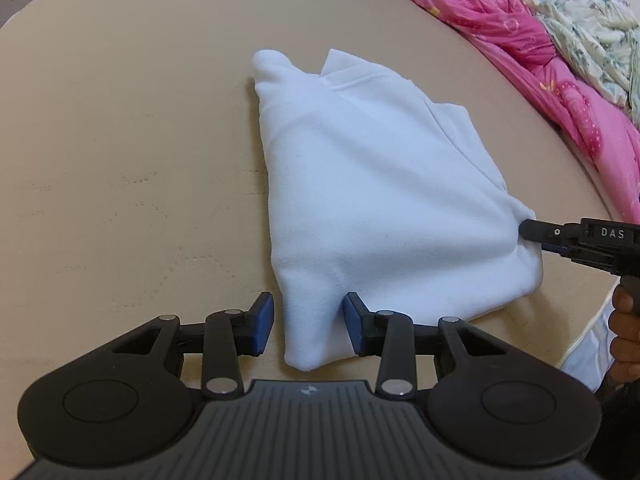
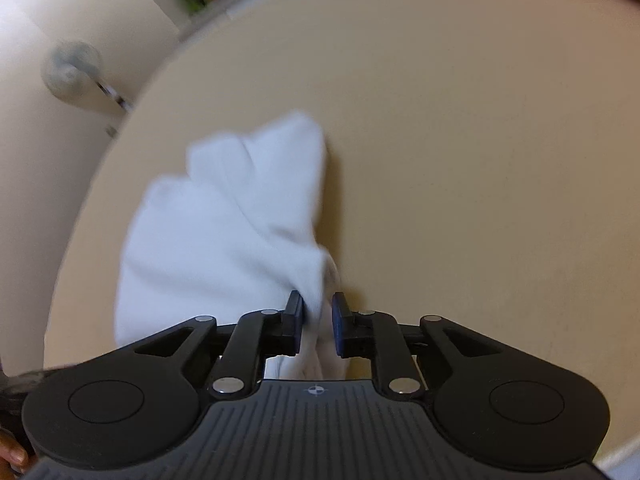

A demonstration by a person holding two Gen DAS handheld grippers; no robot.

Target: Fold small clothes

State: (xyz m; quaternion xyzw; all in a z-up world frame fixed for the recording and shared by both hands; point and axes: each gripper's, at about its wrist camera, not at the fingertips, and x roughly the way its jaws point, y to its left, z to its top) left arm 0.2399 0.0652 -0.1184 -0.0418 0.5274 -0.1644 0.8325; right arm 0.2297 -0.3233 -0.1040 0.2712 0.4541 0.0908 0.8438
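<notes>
A white folded garment (image 1: 372,184) lies on the beige mattress (image 1: 120,160). My left gripper (image 1: 310,326) is open, with its blue pads on either side of the garment's near corner, which lies between them. My right gripper (image 2: 318,322) is shut on the garment's other corner (image 2: 316,300); the cloth is bunched between its pads. It also shows in the left wrist view (image 1: 532,232), pinching the garment's right edge. The right wrist view is blurred; the garment (image 2: 224,220) stretches away to the upper left.
A pink quilt (image 1: 520,40) and a pale floral blanket (image 1: 592,40) are heaped along the mattress's far right edge. The mattress edge (image 2: 120,128) and floor lie to the left in the right wrist view. A hand (image 1: 626,328) holds the right gripper.
</notes>
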